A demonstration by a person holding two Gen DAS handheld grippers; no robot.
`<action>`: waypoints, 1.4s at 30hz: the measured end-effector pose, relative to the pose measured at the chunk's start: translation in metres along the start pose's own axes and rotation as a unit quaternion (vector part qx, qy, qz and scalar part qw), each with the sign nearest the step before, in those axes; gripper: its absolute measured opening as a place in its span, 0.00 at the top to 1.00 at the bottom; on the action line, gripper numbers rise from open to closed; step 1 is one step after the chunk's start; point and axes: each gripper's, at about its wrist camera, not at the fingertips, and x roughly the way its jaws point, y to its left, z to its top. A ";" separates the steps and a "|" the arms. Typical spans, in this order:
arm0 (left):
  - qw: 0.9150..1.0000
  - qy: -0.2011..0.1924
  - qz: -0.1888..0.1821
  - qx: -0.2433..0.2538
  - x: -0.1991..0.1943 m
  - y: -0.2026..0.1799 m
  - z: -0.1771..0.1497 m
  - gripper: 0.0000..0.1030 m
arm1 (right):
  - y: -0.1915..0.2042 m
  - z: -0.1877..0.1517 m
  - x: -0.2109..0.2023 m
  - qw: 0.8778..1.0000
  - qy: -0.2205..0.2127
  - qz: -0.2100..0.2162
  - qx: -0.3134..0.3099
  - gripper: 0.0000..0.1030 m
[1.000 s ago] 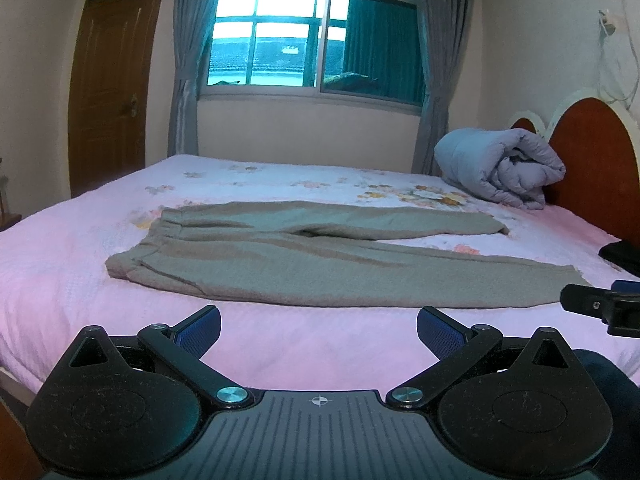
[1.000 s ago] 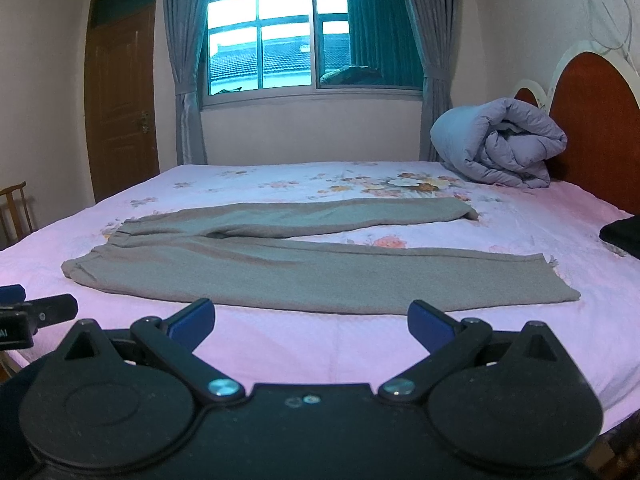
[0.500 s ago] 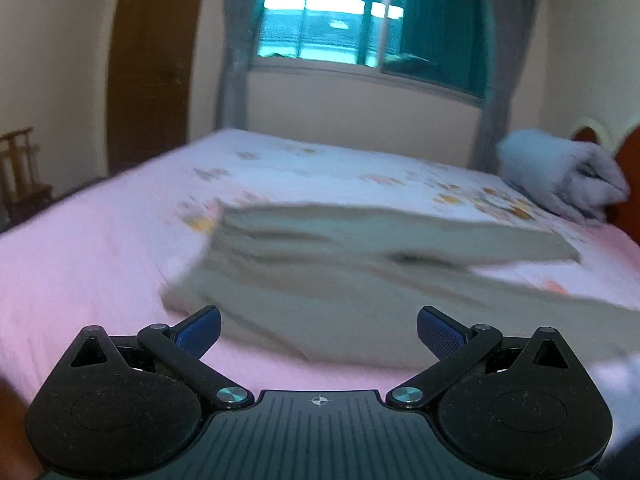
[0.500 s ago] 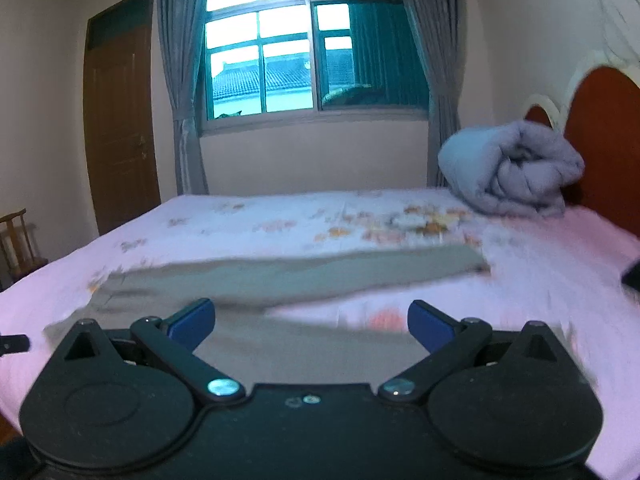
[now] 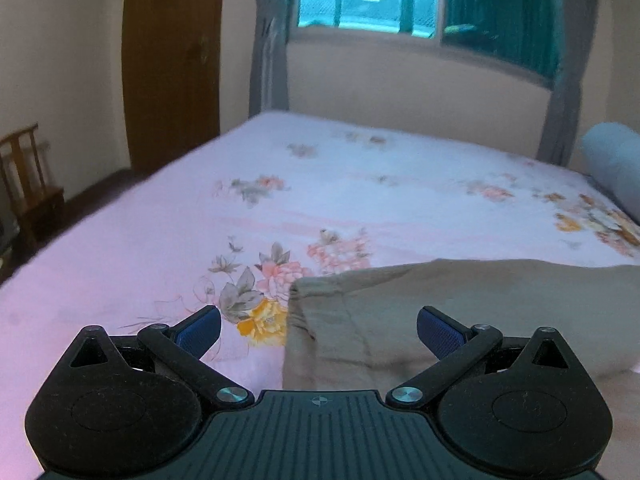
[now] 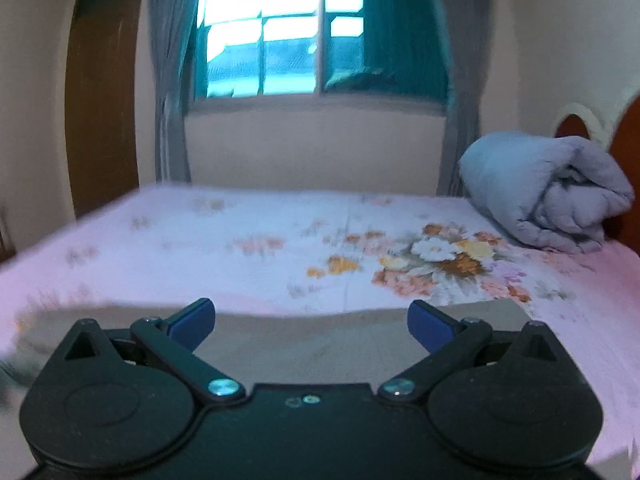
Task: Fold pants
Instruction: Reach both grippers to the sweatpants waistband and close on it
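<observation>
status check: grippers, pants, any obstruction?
Left gripper open, at pants waistband corner. Right gripper open over a pant leg. Pants flat on bed, unfolded. Nothing blocking.

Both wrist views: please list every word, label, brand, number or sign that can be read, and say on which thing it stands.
No readable text in either view.
Left tongs: only a small crosshair mark on the body, no letters.
Right tongs: screws only, no label.
Pants: no tag or print shows.
Bedsheet: flower print only.
Rolled quilt, window: no writing; parts of the right view are blurred.
</observation>
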 end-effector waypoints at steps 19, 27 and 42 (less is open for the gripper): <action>0.994 0.082 -0.037 -0.058 0.165 0.008 0.003 0.64 | -0.008 -0.013 0.182 0.995 0.046 0.089 0.010 0.08; 0.996 0.026 -0.068 -0.060 0.128 0.015 0.018 0.93 | 0.011 -0.017 0.233 0.972 0.120 0.183 -0.082 0.23; 0.996 0.036 -0.058 -0.059 0.137 0.016 0.012 0.92 | 0.060 -0.022 0.273 0.941 0.143 0.231 -0.201 0.37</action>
